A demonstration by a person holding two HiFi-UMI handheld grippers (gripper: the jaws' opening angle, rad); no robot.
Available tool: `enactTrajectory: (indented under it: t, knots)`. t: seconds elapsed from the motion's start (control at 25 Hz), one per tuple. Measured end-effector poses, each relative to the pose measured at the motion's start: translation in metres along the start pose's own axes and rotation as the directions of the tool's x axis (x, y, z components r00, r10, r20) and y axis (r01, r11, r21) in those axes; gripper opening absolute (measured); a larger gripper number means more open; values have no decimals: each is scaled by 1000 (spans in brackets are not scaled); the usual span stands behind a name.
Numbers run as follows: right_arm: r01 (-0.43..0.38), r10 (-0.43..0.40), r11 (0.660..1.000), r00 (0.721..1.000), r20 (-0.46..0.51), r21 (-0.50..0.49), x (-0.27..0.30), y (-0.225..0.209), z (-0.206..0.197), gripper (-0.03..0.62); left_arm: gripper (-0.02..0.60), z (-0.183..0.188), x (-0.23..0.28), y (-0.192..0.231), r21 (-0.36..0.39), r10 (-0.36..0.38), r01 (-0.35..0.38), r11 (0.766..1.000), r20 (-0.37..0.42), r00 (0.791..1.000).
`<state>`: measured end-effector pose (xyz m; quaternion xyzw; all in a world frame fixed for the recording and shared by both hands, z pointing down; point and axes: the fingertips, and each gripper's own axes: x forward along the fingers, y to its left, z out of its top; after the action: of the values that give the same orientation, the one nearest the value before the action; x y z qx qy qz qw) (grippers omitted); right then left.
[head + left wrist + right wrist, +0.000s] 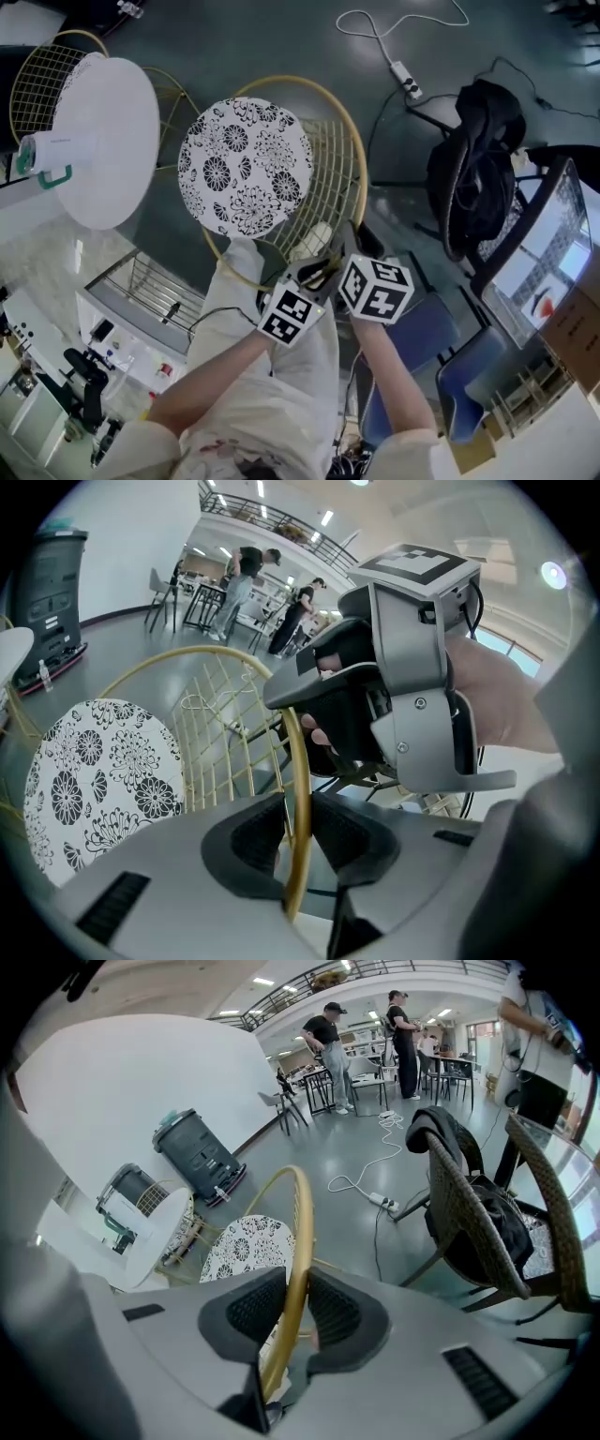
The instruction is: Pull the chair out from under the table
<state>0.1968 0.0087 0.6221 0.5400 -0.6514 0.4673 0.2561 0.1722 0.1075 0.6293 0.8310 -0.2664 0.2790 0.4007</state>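
The chair has a gold wire back [354,141] and a round black-and-white floral seat [246,167]. It stands beside the round white table [103,141], with the seat outside the table top. My left gripper [317,274] and right gripper [352,246] sit side by side on the near part of the back's gold rim. In the left gripper view the rim [300,761] runs between the pads of my left gripper [298,834], which is shut on it. My right gripper [293,1309] is shut on the rim [302,1232] too.
A second gold wire chair [42,75] stands behind the table. A dark wicker chair with a black bag [478,169] is at the right. A power strip and cable [405,80] lie on the floor. Blue chairs [422,337] stand close by at the lower right. People [328,1040] stand far off.
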Motion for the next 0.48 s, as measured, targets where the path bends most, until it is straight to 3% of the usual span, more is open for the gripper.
enactTrajectory:
  t: [0.48]
  knots:
    - [64, -64, 997, 998, 1, 38, -26, -56, -10, 75, 91, -3, 36, -50, 8, -81, 81, 997, -35, 996]
